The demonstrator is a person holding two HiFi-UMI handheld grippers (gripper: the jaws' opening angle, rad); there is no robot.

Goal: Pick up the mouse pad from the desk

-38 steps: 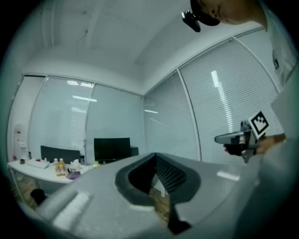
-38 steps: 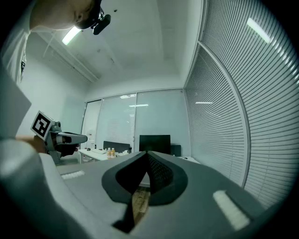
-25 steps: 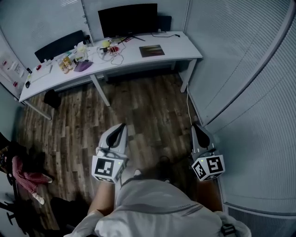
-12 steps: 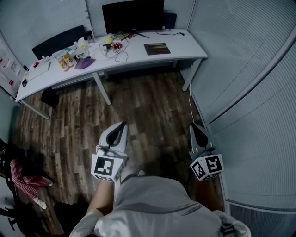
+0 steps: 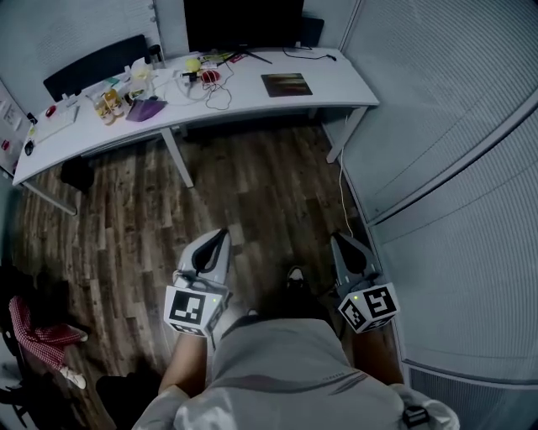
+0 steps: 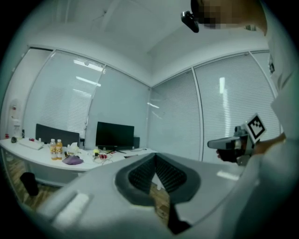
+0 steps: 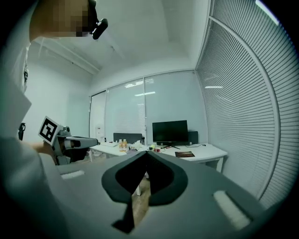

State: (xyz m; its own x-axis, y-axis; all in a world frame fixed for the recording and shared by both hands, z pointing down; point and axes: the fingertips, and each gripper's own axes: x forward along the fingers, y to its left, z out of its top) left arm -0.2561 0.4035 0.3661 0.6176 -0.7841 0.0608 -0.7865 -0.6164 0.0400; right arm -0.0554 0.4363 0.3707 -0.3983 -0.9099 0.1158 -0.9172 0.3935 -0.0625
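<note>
- We hold our left gripper (image 5: pixel 219 236) and right gripper (image 5: pixel 340 241) low, pointing ahead. Both are closed tight with nothing in them, because the desk (image 5: pixel 340 80) is far off.
- The mouse pad (image 5: pixel 287 85) lies flat on the desk, by the monitor (image 5: pixel 242 23).
- Bottles (image 5: pixel 105 105) and a cable (image 5: pixel 217 98) sit to its left, apart from it.
- Only wood floor (image 5: pixel 252 185) lies between us and the desk.

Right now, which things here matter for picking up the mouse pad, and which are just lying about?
For the job: mouse pad; desk; left gripper and right gripper, both shut and empty.

Lying about: monitor; two bottles; purple cloth; tangle of cables.
</note>
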